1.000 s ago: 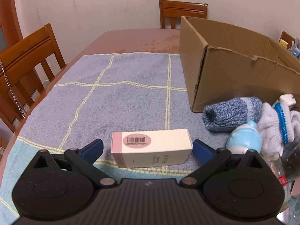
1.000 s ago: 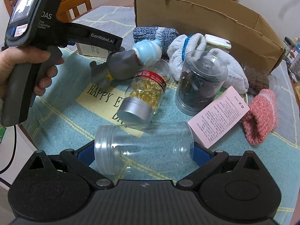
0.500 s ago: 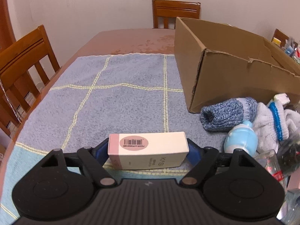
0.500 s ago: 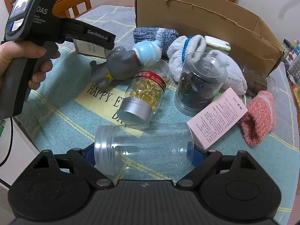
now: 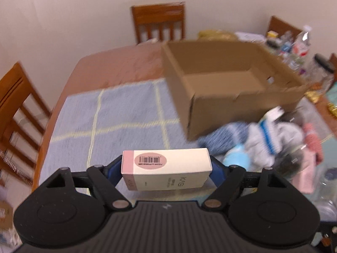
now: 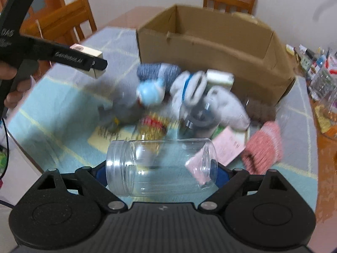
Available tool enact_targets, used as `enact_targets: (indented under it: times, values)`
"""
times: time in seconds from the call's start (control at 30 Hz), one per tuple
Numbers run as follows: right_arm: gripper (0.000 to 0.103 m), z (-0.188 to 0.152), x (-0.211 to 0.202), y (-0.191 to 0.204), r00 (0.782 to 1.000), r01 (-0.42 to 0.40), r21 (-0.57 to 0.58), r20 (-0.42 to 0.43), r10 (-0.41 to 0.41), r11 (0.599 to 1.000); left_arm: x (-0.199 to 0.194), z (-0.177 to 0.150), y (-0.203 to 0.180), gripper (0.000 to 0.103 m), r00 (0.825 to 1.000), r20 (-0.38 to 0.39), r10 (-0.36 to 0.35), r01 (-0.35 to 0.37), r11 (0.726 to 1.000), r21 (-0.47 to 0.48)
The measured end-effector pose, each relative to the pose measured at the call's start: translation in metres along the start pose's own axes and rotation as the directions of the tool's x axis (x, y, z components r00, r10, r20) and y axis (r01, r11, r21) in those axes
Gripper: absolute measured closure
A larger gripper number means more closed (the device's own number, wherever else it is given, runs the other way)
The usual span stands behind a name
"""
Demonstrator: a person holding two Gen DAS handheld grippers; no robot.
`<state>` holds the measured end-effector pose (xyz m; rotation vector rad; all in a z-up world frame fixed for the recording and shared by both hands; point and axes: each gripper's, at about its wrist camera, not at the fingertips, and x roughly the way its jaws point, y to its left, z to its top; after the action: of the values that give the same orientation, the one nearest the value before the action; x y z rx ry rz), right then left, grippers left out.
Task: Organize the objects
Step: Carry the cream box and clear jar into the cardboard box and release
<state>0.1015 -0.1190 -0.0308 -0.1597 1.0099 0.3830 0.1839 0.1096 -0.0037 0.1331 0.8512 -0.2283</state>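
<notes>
So both hands are loaded right now. The left gripper (image 5: 166,169) is pinching a white rectangular carton with a pink end and a barcode sticker (image 5: 166,168) by its two short ends, so the carton's long axis runs straight across from blue pad to blue pad, 9 to 3 o'clock in the left wrist view. Its jaws have just been closing, and the carton is what sits between them. It looks clear of the blue-grey checked towel (image 5: 126,109) underneath.

Same deal on the other side: the right gripper (image 6: 161,171) is clamped on a clear empty plastic jar with a threaded mouth (image 6: 161,166), lying sideways, mouth at 9 o'clock and base at 3. Those jaws have just been closing too, onto the jar.

What matters next is the open brown cardboard box (image 5: 280,103). From the left claw it sits up around 1 o'clock, well apart from the carton, with its open top showing and nothing visible inside. From the right claw the box (image 6: 202,50) is pretty much dead ahead at 12, but beyond the blurry heap of socks, a light blue toy and jars.

My guess is the left hand has the cleaner run, with only towel between it and the box's near corner, while the right has to carry the jar over that pile. Either way each long item needs to clear the wall before letting go.
</notes>
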Motion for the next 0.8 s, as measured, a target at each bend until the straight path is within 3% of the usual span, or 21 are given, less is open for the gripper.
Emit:
enact_targets:
  times: [0.27,0.47,0.7,0.8]
  values:
    - [0.009,0.048,-0.035,-0.025,0.989,0.070,0.070,0.129,-0.079,0.995,-0.009,0.076,-0.015,0.022,0.988,0.113,-0.107,0.097,0.991,0.087]
    - [0.009,0.093,-0.041,-0.059,0.972,0.121,0.057,0.194,-0.130,0.991,0.021,0.125,-0.042,0.022,0.977,0.118,-0.175,0.160,0.978,0.131]
    - [0.009,0.140,-0.011,-0.106,0.975,0.093,0.058,0.195,-0.102,0.994,0.071,0.147,-0.064,0.021,0.989,0.060,-0.137,0.135,0.990,0.043]
    - [0.009,0.151,0.005,-0.120,0.982,0.073,0.061,0.168,-0.083,0.995,0.086,0.148,-0.070,0.005,0.997,0.029,-0.067,0.066,0.997,0.032]
